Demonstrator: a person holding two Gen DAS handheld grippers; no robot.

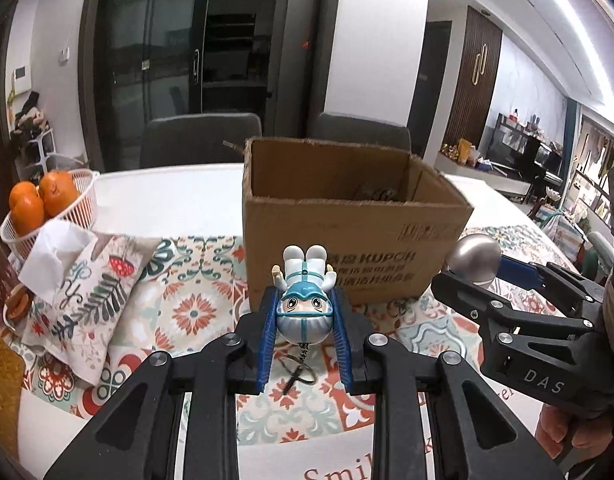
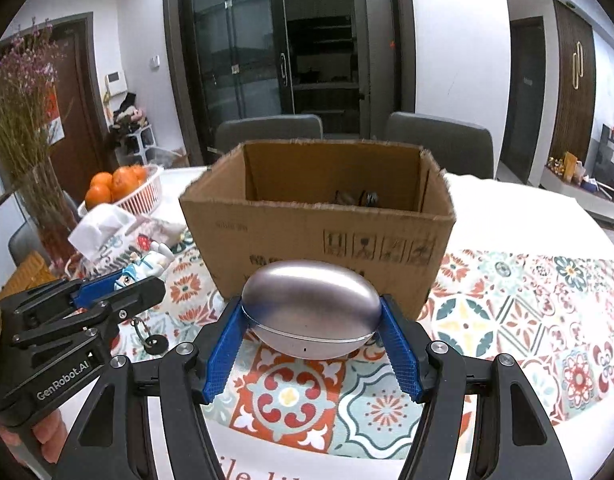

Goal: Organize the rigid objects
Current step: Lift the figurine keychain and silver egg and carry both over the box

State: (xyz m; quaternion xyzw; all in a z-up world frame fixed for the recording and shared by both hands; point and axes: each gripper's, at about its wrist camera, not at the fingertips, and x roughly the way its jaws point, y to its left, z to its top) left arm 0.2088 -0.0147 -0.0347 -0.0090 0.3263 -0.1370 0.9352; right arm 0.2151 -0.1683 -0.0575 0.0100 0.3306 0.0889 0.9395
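Left wrist: left gripper (image 1: pixel 305 316) clamps toy figure (image 1: pixel 305 300) by rounded head; light, stiff. Right gripper (image 2: pixel 311 322) holds smooth metallic egg-shaped case (image 2: pixel 311 314) across middle, slippery; cardboard box (image 2: pixel 319 236) at 12 o'clock.

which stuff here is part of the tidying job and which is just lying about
In the job:
- toy figure keychain, held in left gripper
- silver egg-shaped case, held in right gripper
- cardboard box

Just lying about:
- basket of oranges
- tissue pack
- dried flowers
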